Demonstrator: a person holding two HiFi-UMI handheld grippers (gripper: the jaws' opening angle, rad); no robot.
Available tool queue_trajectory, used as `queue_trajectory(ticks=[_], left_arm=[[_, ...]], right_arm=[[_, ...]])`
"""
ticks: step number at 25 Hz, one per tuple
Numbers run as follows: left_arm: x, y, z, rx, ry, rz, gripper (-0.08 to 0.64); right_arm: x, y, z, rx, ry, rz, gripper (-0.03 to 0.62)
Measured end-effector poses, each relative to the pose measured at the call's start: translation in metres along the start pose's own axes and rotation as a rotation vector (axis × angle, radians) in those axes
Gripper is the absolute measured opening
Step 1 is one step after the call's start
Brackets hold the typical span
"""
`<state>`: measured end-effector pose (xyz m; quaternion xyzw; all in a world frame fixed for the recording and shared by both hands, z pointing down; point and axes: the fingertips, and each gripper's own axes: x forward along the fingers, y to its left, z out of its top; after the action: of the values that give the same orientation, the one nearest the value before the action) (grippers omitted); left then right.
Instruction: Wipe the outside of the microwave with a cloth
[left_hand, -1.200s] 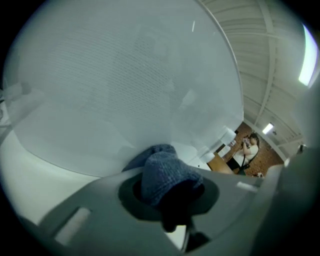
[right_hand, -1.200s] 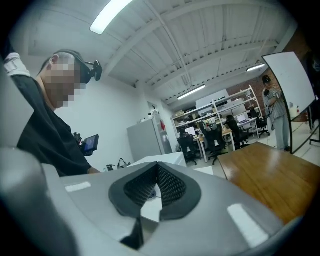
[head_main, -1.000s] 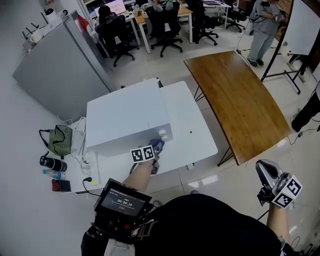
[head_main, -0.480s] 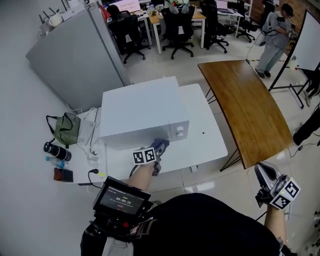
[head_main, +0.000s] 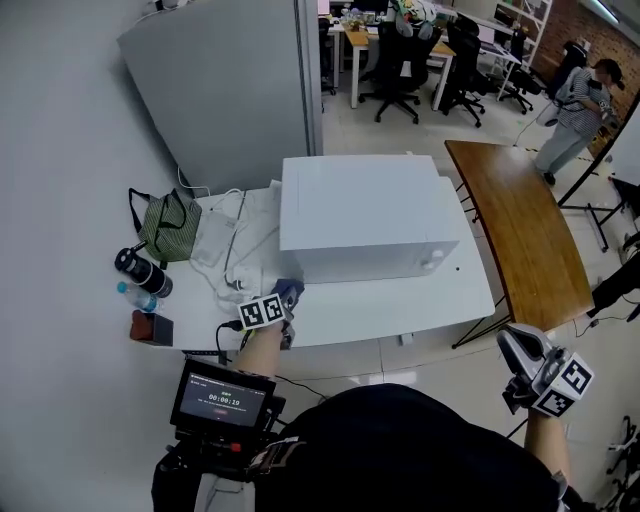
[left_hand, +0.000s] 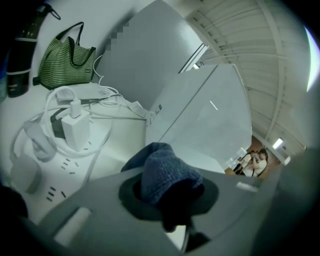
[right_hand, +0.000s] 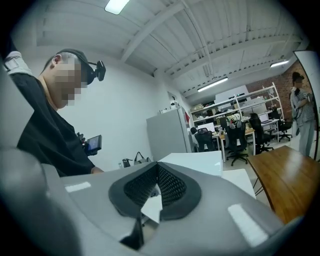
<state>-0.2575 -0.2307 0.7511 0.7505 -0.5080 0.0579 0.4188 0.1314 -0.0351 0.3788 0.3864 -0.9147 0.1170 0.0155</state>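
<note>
So, the person stands at the front edge of a white table (head_main: 400, 310) with a white microwave (head_main: 365, 210) sitting on it, its door facing them. The left gripper (head_main: 286, 303) reaches out to the microwave's front left bottom corner, its jaws clamped on a bunched blue cloth (left_hand: 165, 172). From overhead the cloth (head_main: 289, 289) lies right at that corner, just above the tabletop; whether it actually presses on the casing I can't tell. From the gripper itself, the microwave's pale side (left_hand: 210, 120) rises just beyond the cloth.

The right gripper (head_main: 522, 358) hangs low at the person's right side, over the floor and well away from the table. Its jaws are closed together with nothing between them, the dark mesh pads (right_hand: 170, 185) meeting at the tips.

Left of the microwave the table is cluttered: a white power strip (left_hand: 47, 172) with a white charger (left_hand: 77, 131) plugged in, loose white cables (head_main: 232, 250), a green striped bag (head_main: 168, 228), a black flask (head_main: 143, 272), a small water bottle (head_main: 133, 296) and a dark red box (head_main: 150, 328). A grey cabinet (head_main: 235, 85) stands behind, a brown wooden table (head_main: 520, 235) to the right, and another person (head_main: 582, 98) stands far off beyond it.
</note>
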Motion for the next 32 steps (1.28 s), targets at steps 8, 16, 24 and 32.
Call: queue_trajectory(ticks=[8,16,24,32], left_arm=[[0.052,-0.032,-0.023,0.017,0.077,-0.015,0.058],[0.137,-0.151,-0.072,0.041,0.154,-0.022,0.058],[0.221,-0.299,-0.114,0.120,0.192,-0.140,0.058],[0.227,-0.351,-0.120,0.165,0.184,-0.229,0.058]], right_arm=[[-0.040,-0.022,0.003,-0.009,0.003,-0.105,0.005],[-0.137,-0.129,-0.006,0.054,-0.041,-0.160,0.005],[-0.227,-0.215,-0.009,0.104,-0.100,-0.206,0.005],[-0.253,-0.223,-0.021,0.133,-0.136,-0.228,0.005]])
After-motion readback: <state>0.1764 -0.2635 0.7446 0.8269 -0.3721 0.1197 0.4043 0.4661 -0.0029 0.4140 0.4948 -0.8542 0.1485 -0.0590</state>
